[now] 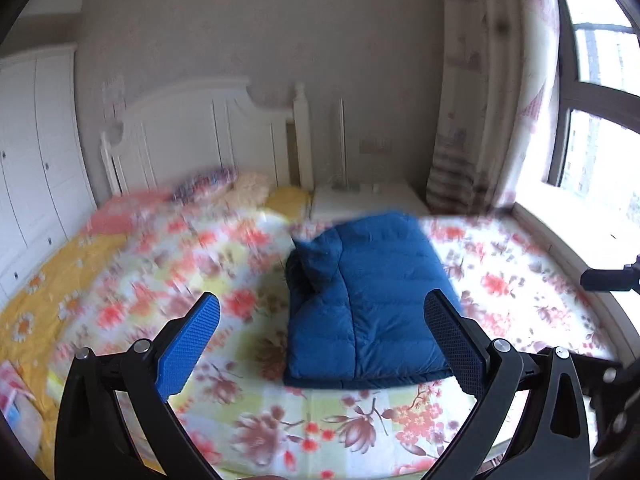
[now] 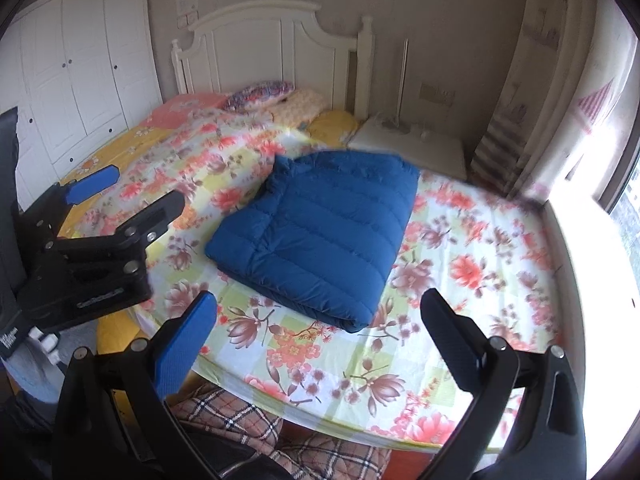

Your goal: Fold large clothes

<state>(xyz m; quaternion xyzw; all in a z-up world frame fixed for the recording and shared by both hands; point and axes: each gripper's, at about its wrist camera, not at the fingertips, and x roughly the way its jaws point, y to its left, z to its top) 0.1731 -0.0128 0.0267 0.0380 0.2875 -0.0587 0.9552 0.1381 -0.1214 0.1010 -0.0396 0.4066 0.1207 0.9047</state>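
While both grippers hang above the bed, the blue quilted jacket (image 1: pixel 360 304) (image 2: pixel 316 232) lies folded into a thick rectangle on the floral bedsheet (image 1: pixel 520 280) (image 2: pixel 480 248), its collar part standing up at the far left corner. The left gripper (image 1: pixel 320 344) (image 2: pixel 120 192) and the right gripper (image 2: pixel 320 344) are both spread wide and hold nothing. Small white writing on the left gripper's body is too blurred to read.

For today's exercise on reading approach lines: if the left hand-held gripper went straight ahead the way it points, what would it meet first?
Most likely the folded blue jacket on the floral bedspread. It lies between the open left hand-held gripper fingers, though depth is uncertain.
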